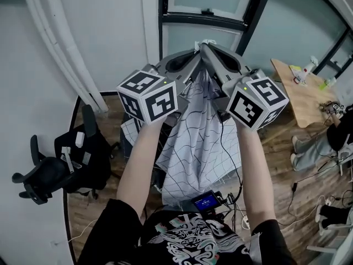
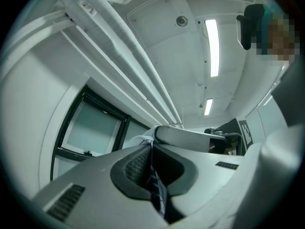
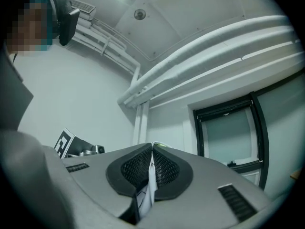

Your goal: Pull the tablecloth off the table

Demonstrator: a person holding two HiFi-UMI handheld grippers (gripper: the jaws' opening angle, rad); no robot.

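Tablecloth [image 1: 201, 148], white with thin dark wavy grid lines, hangs as a long bunched drape through the middle of the head view. Its gathered top is at 12 o'clock and its lower end at 6 o'clock, just above a small lit screen [image 1: 207, 201]. Whether any of it touches a table cannot be told.

The left gripper [image 1: 193, 55] comes in from 10 o'clock and the right gripper [image 1: 208, 49] from 2 o'clock, their tips almost meeting over the top of the tablecloth. Each carries its marker cube near the person's hand.

In the left gripper view the left gripper [image 2: 152, 144] has its jaws pressed together on a fold of the tablecloth [image 2: 158, 192], which runs down between the ribbed pads toward 6 o'clock. In the right gripper view the right gripper [image 3: 152, 148] is likewise clamped on a white strip of the tablecloth [image 3: 147, 185].

A black office chair [image 1: 55, 167] stands at 9 o'clock on the wooden floor [image 1: 287, 203], and cables trail near 5 o'clock. A light wooden table [image 1: 300, 98] bearing small items sits at 2 o'clock. Beside it, at 3 o'clock, are a seated person's legs [image 1: 309, 148].

A dark-framed window [image 1: 209, 15] fills 12 o'clock, and white pipes [image 1: 60, 48] run down the wall at 10 o'clock.
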